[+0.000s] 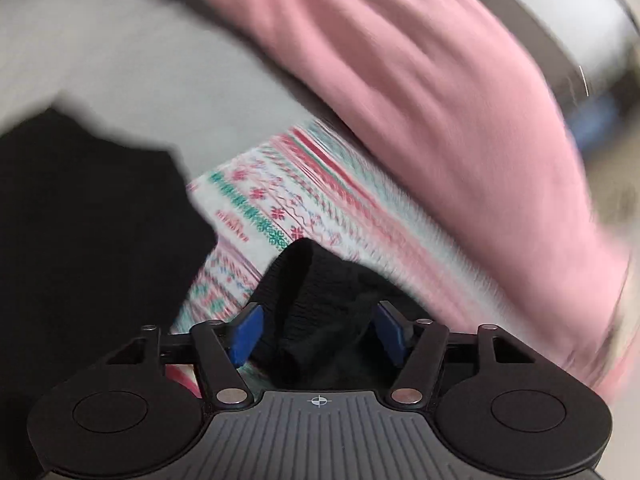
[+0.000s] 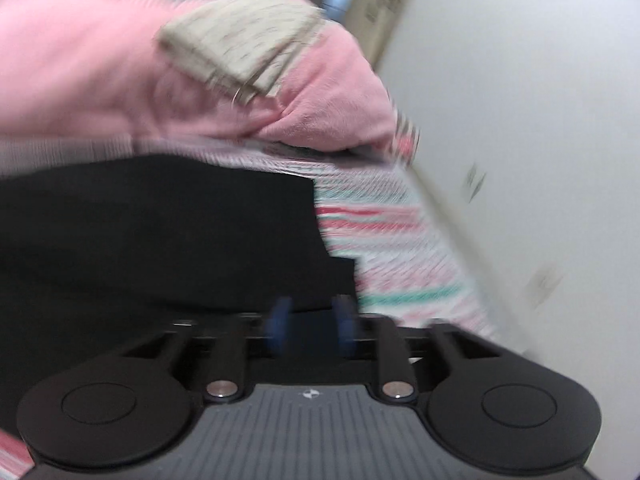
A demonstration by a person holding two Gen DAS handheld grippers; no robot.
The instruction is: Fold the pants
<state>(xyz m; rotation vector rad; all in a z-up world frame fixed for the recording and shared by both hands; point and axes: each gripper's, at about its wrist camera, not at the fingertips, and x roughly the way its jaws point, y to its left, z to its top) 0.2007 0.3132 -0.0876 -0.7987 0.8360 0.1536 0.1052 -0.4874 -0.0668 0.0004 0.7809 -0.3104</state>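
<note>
The black pants (image 2: 160, 232) lie spread on a patterned bedspread (image 2: 404, 240). In the left wrist view a ribbed black end of the pants (image 1: 308, 292) bunches up between the blue pads of my left gripper (image 1: 319, 330). The pads stand apart on either side of it and do not pinch it. More black cloth (image 1: 80, 240) fills the left of that view. My right gripper (image 2: 312, 330) is blurred and hovers over the near right corner of the pants. Its blue pads are apart, with only dark cloth seen beyond the gap.
A pink blanket (image 1: 420, 100) is heaped along the far side of the bedspread (image 1: 280, 200). A folded beige cloth (image 2: 240, 40) rests on the pink blanket (image 2: 80, 72). A white wall (image 2: 520, 120) runs close along the right edge of the bed.
</note>
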